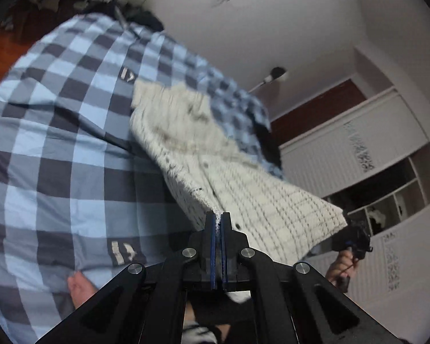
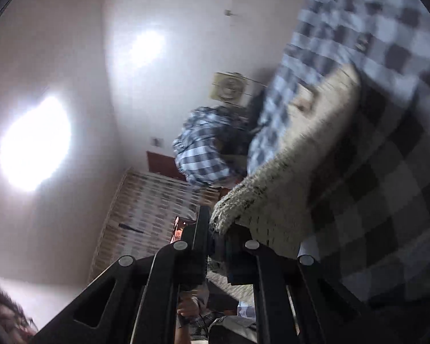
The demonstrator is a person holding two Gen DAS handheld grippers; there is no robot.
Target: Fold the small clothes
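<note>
A small cream knitted cardigan (image 1: 215, 154) with dark buttons hangs in the air above a blue checked bed cover (image 1: 57, 143). My left gripper (image 1: 220, 218) is shut on one edge of the cardigan. My right gripper (image 2: 215, 229) is shut on another edge of the cardigan (image 2: 286, 177), which stretches away up and to the right. The right gripper also shows in the left wrist view (image 1: 355, 238), beyond the far corner of the garment. Both views are tilted and blurred.
The checked bed cover (image 2: 387, 172) fills the right of the right wrist view. A white wardrobe with open shelves (image 1: 387, 177) stands on the right. A checked pillow (image 2: 203, 149) and dark clothes (image 1: 140, 17) lie at the bed's far end. A bare foot (image 1: 80, 286) rests near the cover.
</note>
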